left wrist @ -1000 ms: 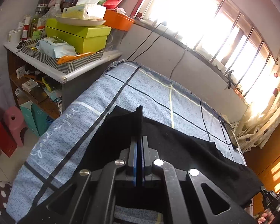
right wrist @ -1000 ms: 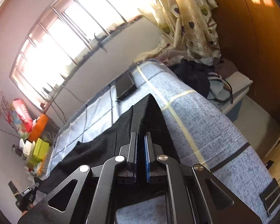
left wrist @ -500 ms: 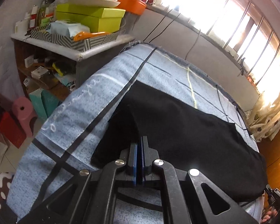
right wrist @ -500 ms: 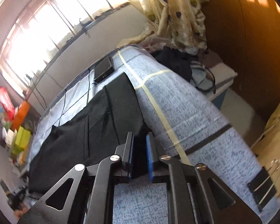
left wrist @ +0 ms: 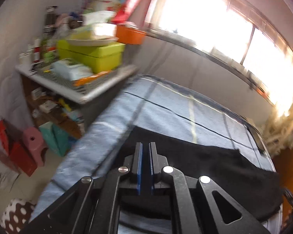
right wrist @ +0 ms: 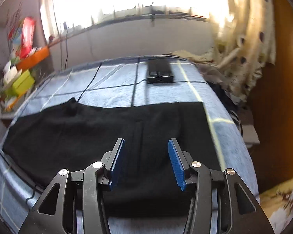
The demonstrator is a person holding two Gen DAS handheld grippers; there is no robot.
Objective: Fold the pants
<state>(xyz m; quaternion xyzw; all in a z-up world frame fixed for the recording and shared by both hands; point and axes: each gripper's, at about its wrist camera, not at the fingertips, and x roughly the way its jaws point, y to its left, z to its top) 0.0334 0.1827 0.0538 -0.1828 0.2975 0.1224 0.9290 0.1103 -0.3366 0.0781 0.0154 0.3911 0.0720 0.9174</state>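
Observation:
Black pants (right wrist: 87,128) lie flat across the blue checked bed cover (right wrist: 111,78), stretched from left to right. My right gripper (right wrist: 146,142) hovers over their near right part. Its jaws are opening wide and nothing is between the blue pads (right wrist: 117,165). In the left wrist view the pants (left wrist: 205,161) run off to the right over the bed (left wrist: 166,109). My left gripper (left wrist: 145,145) is above their left end. Its jaws are opening, with a narrow slit between the pads (left wrist: 139,167) and no cloth pinched in it.
A cluttered shelf unit (left wrist: 84,95) with a green box (left wrist: 95,56) stands at the bed's left end, a pink stool (left wrist: 34,146) on the floor below. A flat black device (right wrist: 159,72) lies at the bed's far side. Curtain (right wrist: 244,39) and wooden cupboard (right wrist: 279,97) stand at the right.
Both grippers held raised pants edges a second ago; both have let go and the pants lie flat. The right gripper rolled level and spread wide. The left one's pads parted slightly.

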